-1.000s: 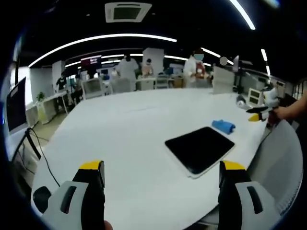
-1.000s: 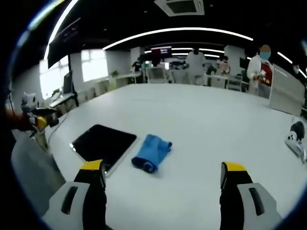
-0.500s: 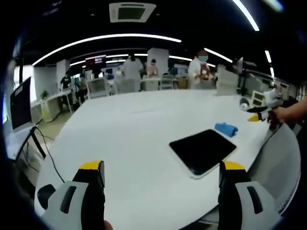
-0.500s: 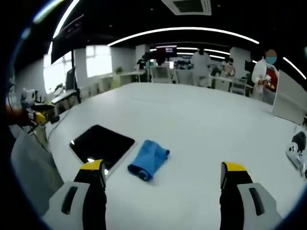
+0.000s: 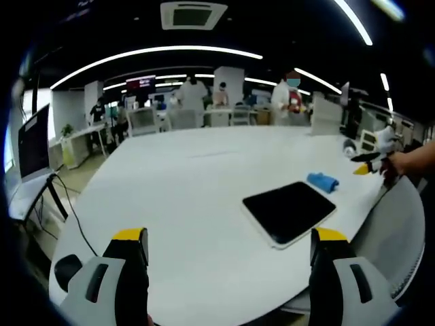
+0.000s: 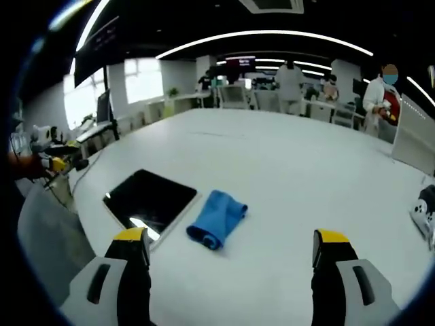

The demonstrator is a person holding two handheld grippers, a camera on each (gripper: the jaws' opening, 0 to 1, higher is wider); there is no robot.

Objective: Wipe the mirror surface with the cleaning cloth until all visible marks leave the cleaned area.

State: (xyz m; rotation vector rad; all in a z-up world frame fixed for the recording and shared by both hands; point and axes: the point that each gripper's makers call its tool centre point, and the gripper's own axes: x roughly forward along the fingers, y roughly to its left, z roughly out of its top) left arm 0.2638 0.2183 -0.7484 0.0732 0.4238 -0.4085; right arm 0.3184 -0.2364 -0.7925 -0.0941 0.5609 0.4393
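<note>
A dark rectangular mirror (image 5: 289,211) (image 6: 150,200) with a white rim lies flat on the white table (image 5: 190,197) (image 6: 306,176). A folded blue cleaning cloth (image 6: 217,217) (image 5: 321,182) lies right beside it, apart from both grippers. My left gripper (image 5: 228,241) is open above the table's near edge, the mirror ahead to its right. My right gripper (image 6: 229,241) is open too, with the cloth just ahead between its jaws. The right gripper (image 5: 368,165) also shows in the left gripper view at far right, and the left gripper (image 6: 47,160) in the right gripper view at far left.
A white-and-black device (image 6: 425,207) lies on the table at the right. A grey chair back (image 5: 397,231) (image 6: 47,244) stands by the table edge. A monitor (image 5: 30,146) and cables sit to the left. Several people stand at desks far behind.
Both views have shifted slightly with the hands. The cloth and mirror sit a little lower and nearer in the right gripper view. Nothing on the table has moved.
</note>
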